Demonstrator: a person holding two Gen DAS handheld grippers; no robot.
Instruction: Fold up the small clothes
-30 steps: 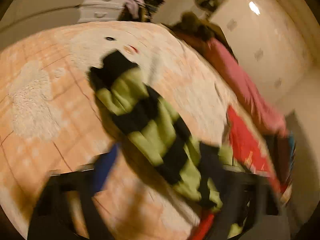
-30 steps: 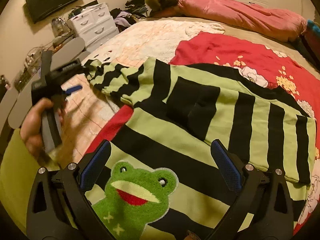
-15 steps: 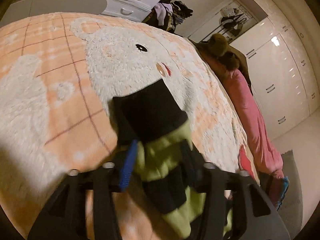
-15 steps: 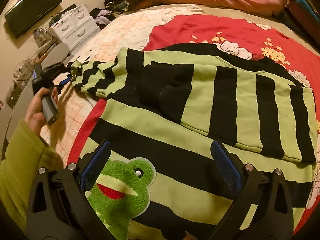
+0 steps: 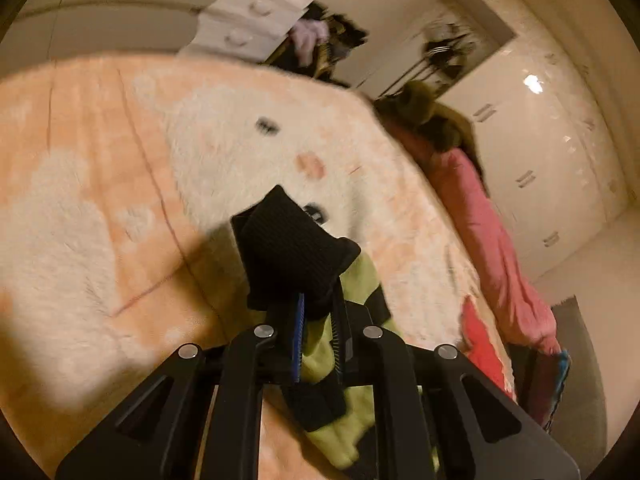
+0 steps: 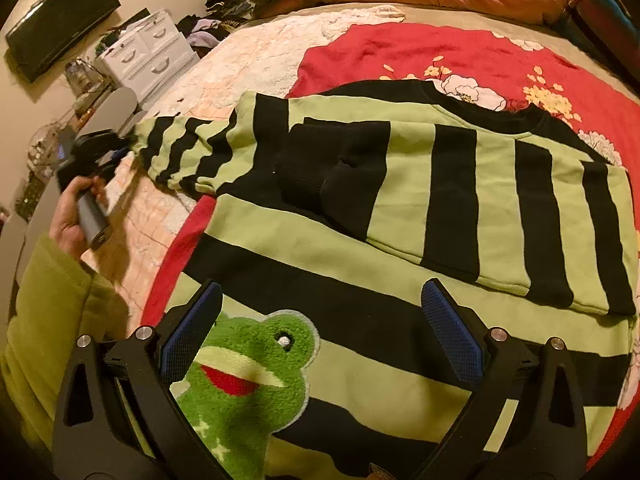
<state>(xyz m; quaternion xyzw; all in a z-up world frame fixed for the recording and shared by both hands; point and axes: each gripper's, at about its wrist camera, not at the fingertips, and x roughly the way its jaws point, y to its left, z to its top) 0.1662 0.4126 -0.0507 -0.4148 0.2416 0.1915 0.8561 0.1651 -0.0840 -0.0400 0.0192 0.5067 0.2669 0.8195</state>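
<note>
Left gripper (image 5: 318, 330): clenched on sleeve cuff (image 5: 290, 252), cuff projecting ahead of its fingers over the bed (image 5: 100, 184). Right gripper (image 6: 320, 336): released, jaws wide, hovering above the sweater (image 6: 400, 184); frog patch (image 6: 244, 380) between its fingers.

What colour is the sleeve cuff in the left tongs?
Black ribbed cuff; clearest in the left wrist view.

No readable text, label, brand or number anywhere in either view. Only pictures, not letters: a frog patch (image 6: 248, 376) on the striped sweater (image 6: 400, 216) at about 7 o'clock of the right wrist view, and flower prints on the red blanket (image 6: 420, 52) toward 1 o'clock. Nothing legible on the wall television (image 6: 60, 24) at 10 o'clock.
</note>
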